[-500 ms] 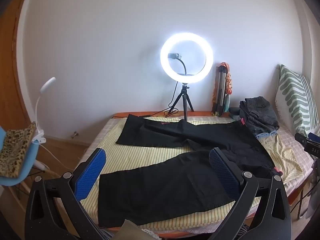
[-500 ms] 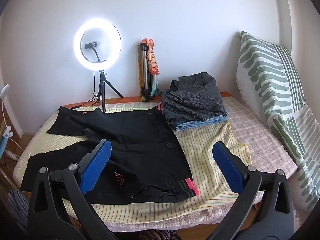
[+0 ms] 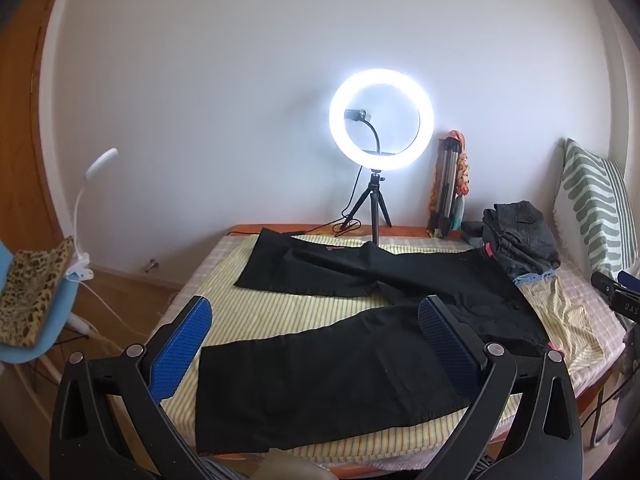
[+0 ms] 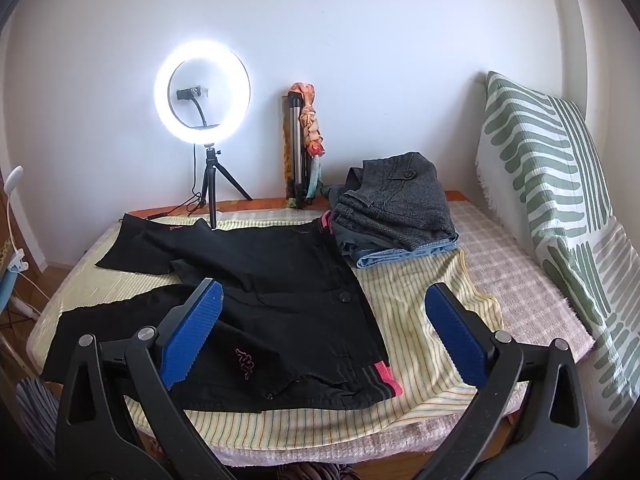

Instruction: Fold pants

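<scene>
While both sets of jaws hang apart and empty, your left gripper (image 3: 316, 344) faces the black pants' (image 3: 340, 376) near leg (lying left-right), your right gripper (image 4: 326, 332) the waistband.

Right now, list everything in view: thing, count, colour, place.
pants: 1, black, spread flat on the bed.
striped sheet: 1, yellow, under the pants.
folded clothes: 1 pile, grey over blue, far right of the pants.
ring light: 1, white, lit, on a tripod by the wall.
pillow: 1, green-and-white, right edge.
chair: 1, light blue, left of the bed.
left tool: 1, blue pads, open, above a leg.
right tool: 1, blue pads, open, above the waist.
</scene>
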